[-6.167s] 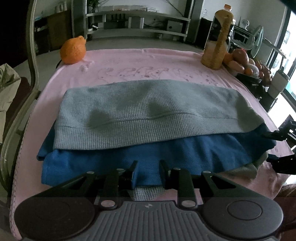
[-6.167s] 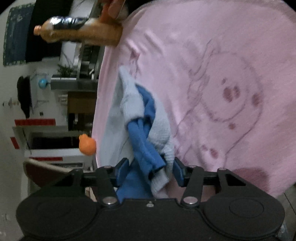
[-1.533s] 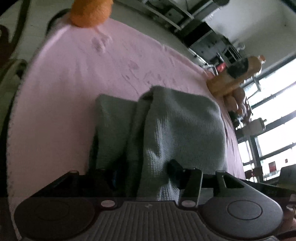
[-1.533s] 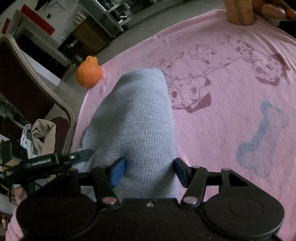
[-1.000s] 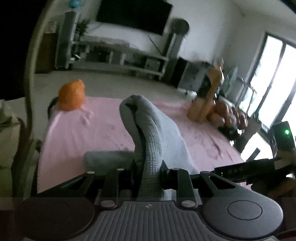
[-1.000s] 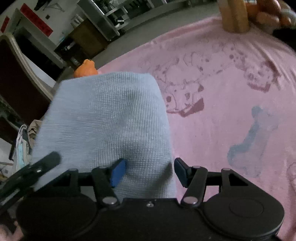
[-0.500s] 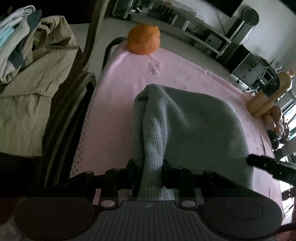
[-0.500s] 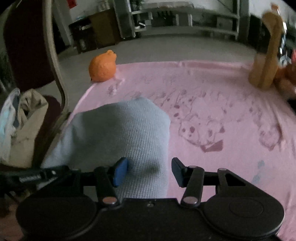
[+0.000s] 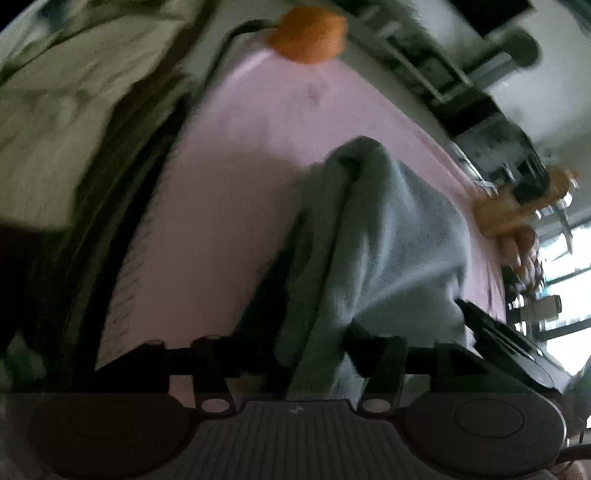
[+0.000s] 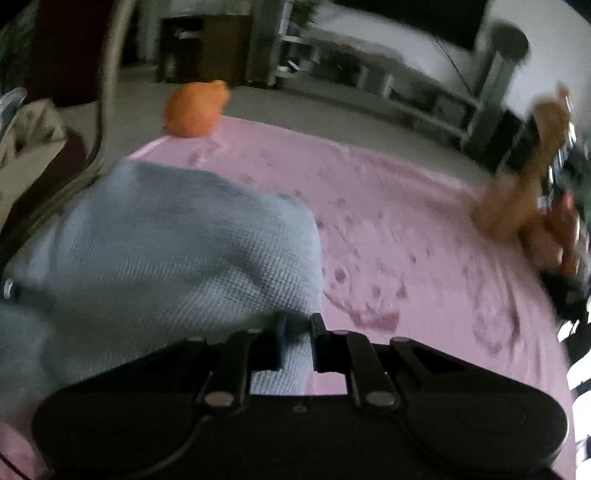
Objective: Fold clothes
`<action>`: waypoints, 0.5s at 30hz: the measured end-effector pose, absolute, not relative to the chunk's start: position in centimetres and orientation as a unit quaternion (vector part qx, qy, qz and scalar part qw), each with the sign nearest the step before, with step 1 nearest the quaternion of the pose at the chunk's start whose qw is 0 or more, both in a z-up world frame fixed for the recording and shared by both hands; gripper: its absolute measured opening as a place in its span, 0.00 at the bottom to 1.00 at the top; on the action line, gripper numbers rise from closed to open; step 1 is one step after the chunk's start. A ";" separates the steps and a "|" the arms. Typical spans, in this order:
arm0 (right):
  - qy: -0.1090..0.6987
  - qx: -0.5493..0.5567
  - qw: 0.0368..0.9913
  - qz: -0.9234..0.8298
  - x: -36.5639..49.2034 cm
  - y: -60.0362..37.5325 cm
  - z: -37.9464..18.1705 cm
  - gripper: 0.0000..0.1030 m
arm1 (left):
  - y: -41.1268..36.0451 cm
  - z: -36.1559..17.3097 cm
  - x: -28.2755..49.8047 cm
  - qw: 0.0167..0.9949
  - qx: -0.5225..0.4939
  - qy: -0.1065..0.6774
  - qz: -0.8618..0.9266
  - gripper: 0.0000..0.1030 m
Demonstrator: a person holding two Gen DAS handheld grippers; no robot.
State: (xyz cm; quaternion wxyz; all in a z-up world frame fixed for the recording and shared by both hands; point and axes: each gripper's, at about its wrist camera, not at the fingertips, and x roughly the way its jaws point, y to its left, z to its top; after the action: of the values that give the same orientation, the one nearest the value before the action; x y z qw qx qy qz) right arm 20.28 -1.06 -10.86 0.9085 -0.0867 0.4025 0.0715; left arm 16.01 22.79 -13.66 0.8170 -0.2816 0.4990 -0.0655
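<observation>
Grey waffle-knit garment [image 10: 177,258] fills the lower left of the right wrist view, bunched on the pink blanket [image 10: 406,236]. Right gripper [image 10: 295,332] pinches its edge, jaws nearly together. Left gripper [image 9: 310,347] clamps a thick fold of it [image 9: 388,240] at bottom centre. An orange fruit [image 9: 306,35] sits at the blanket's upper edge.
</observation>
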 end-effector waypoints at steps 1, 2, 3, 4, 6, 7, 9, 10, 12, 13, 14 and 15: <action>0.406 -0.065 0.908 0.080 20.5 -1.6 -10.5 0.12 | 23.1 -12.9 15.5 0.830 -0.276 0.482 -0.058 0.51; 0.409 -0.045 0.908 0.085 20.5 -2.1 -10.1 0.12 | 23.1 -12.0 14.9 0.849 -0.262 0.456 -0.050 0.49; 0.409 -0.025 0.908 0.091 20.5 -2.6 -9.6 0.12 | 23.1 -11.0 14.3 0.867 -0.247 0.430 -0.044 0.42; 0.407 -0.005 0.908 0.098 20.4 -3.0 -9.0 0.12 | 23.0 -10.1 13.7 0.885 -0.232 0.403 -0.038 0.41; 0.402 0.031 0.908 0.116 19.9 -3.8 -8.1 0.12 | 22.7 -9.5 13.4 0.896 -0.219 0.383 -0.044 0.41; 0.401 0.042 0.907 0.122 19.6 -4.1 -7.7 0.13 | 22.4 -9.6 13.6 0.894 -0.220 0.385 -0.055 0.41; 0.403 0.047 0.905 0.124 19.1 -4.5 -7.4 0.13 | 21.8 -9.6 13.9 0.892 -0.218 0.388 -0.080 0.41; 0.404 0.049 0.905 0.124 18.9 -4.5 -7.3 0.16 | 21.5 -9.3 14.0 0.893 -0.213 0.384 -0.095 0.41; 0.407 0.055 0.903 0.125 18.6 -4.5 -7.1 0.20 | 20.3 -8.9 13.7 0.897 -0.195 0.370 -0.145 0.41; 0.411 0.059 0.901 0.125 18.7 -4.6 -7.0 0.20 | 19.5 -8.8 13.4 0.899 -0.178 0.365 -0.165 0.40; 0.415 0.064 0.899 0.125 18.8 -4.7 -7.0 0.20 | 18.6 -8.6 13.2 0.901 -0.153 0.364 -0.178 0.40; 0.422 0.066 0.896 0.126 18.8 -4.7 -6.9 0.20 | 17.6 -8.7 13.0 0.904 -0.119 0.369 -0.179 0.32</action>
State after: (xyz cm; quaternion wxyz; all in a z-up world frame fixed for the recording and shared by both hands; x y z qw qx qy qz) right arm 18.82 -4.69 -6.92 0.8956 0.0656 0.4216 0.1255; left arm 13.04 17.55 -8.73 0.9045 -0.1186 0.3685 -0.1790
